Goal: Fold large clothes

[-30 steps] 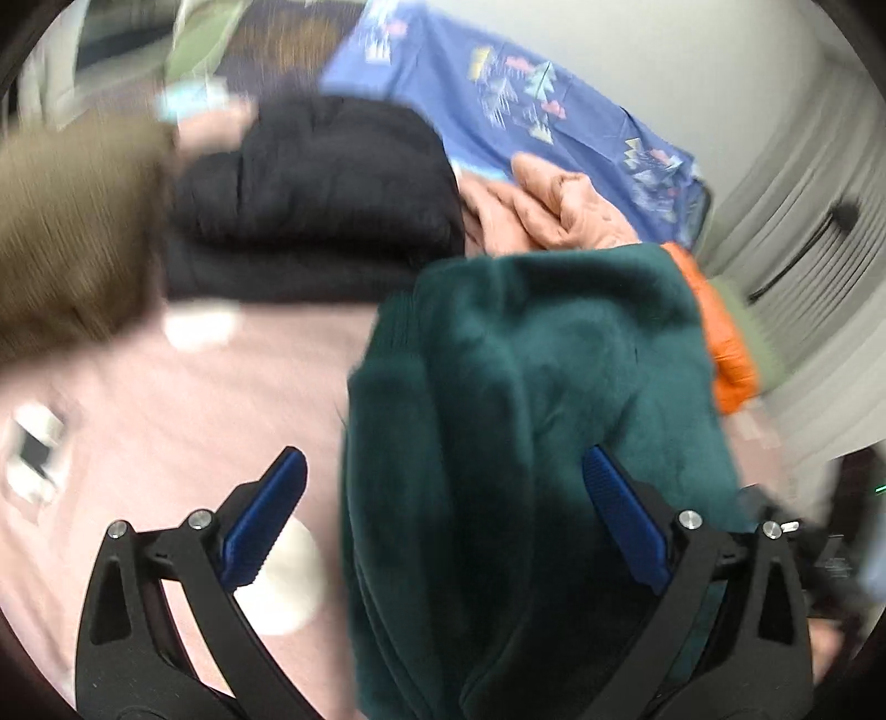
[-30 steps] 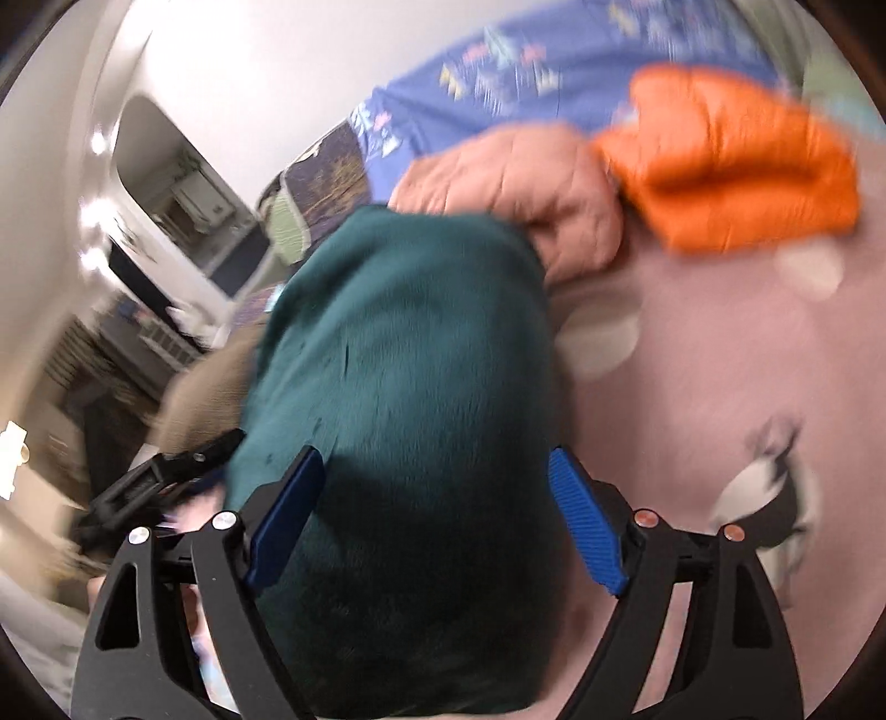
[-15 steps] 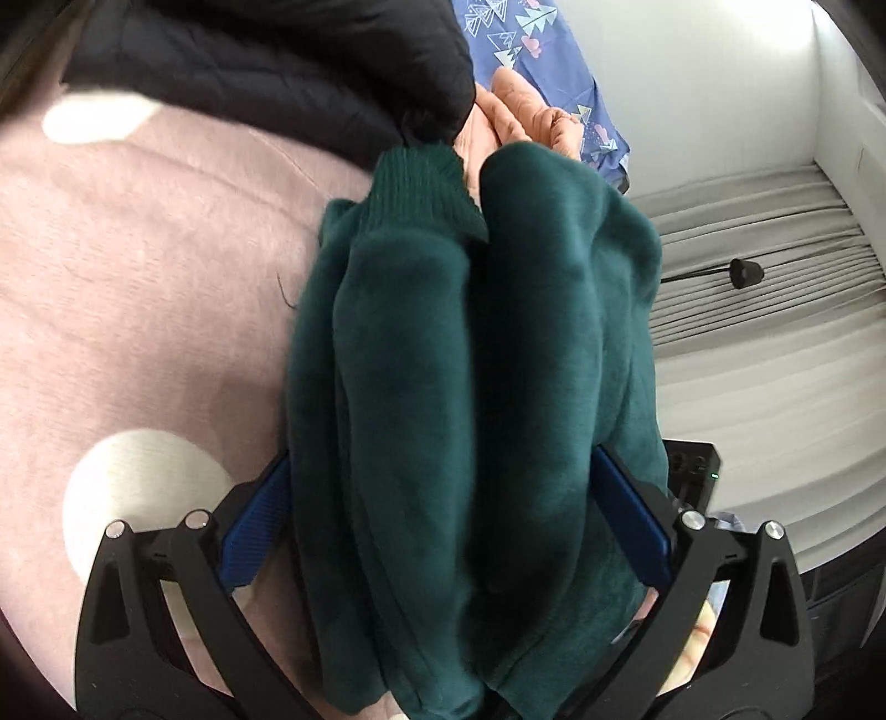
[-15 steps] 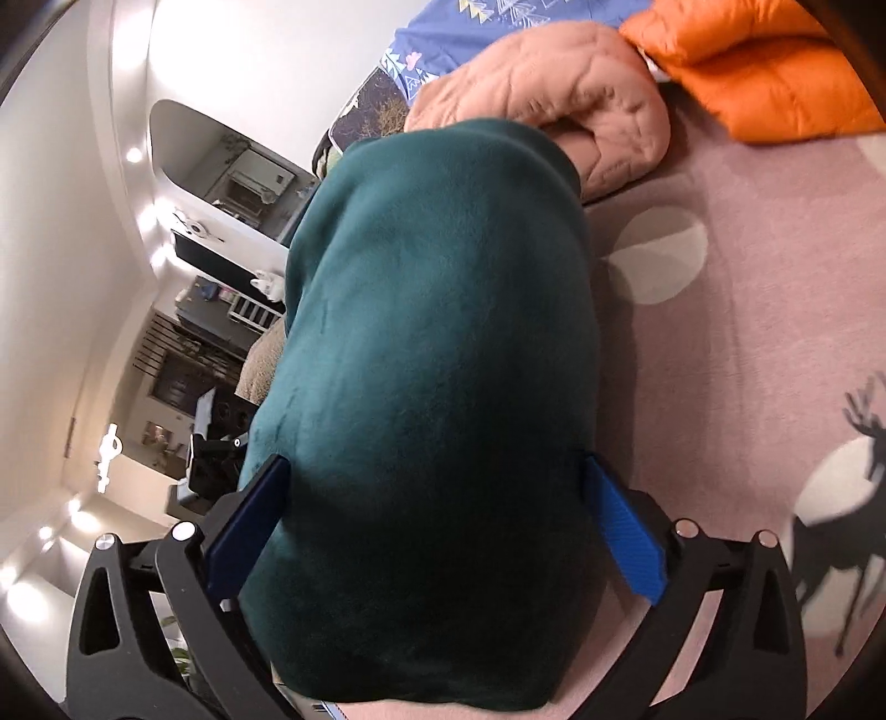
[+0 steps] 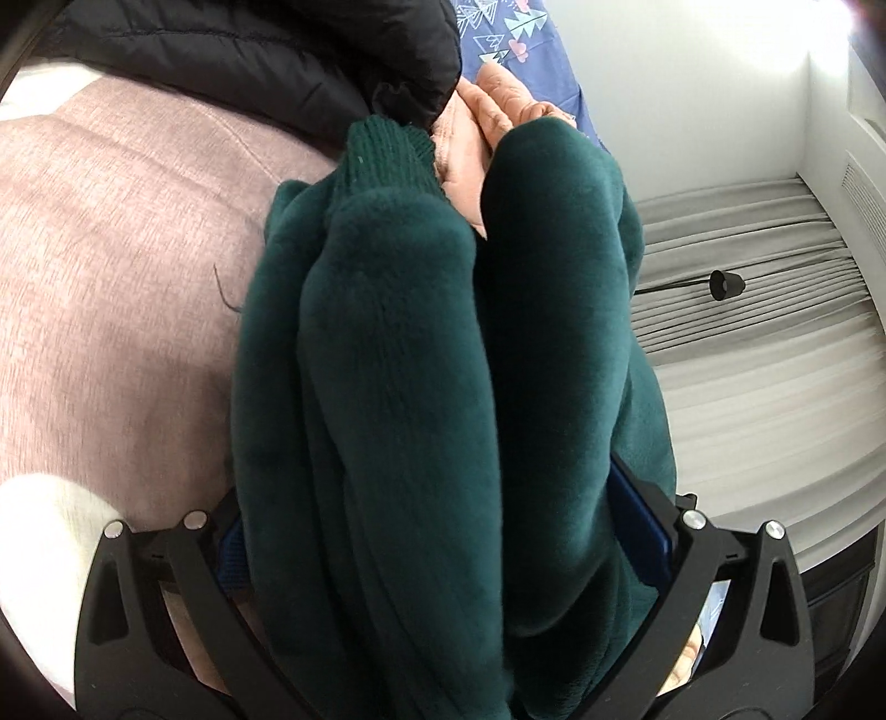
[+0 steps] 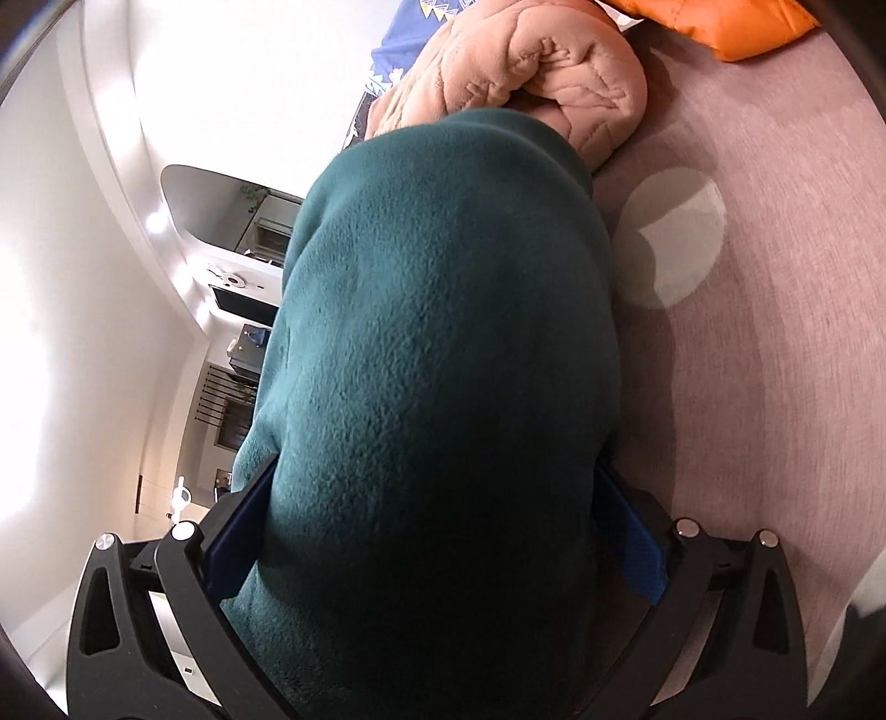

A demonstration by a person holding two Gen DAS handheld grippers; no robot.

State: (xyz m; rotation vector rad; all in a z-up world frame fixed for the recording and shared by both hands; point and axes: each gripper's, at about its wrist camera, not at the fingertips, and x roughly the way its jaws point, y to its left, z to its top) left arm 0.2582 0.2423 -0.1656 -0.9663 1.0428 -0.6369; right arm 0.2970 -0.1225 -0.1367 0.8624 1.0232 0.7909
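A folded dark green fleece garment (image 5: 443,387) fills the left wrist view and also the right wrist view (image 6: 443,360). My left gripper (image 5: 443,531) has its jaws wide around the thick bundle, blue pads pressed against both sides. My right gripper (image 6: 437,526) holds the same bundle from its other end, blue pads (image 6: 631,548) against its sides. The bundle sits just above the pink bedspread (image 5: 122,277). A ribbed cuff (image 5: 387,155) sticks out at the far end.
A black puffer jacket (image 5: 249,55) lies at the far left. A folded peach quilted garment (image 6: 531,72) and an orange jacket (image 6: 714,27) lie beyond the bundle. A blue patterned sheet (image 5: 515,39) lies behind. Grey curtains (image 5: 747,288) hang to the right.
Both grippers have moved onto the folded green garment and closed against its sides; the bundle has been lifted and tilted, so it now fills both views.
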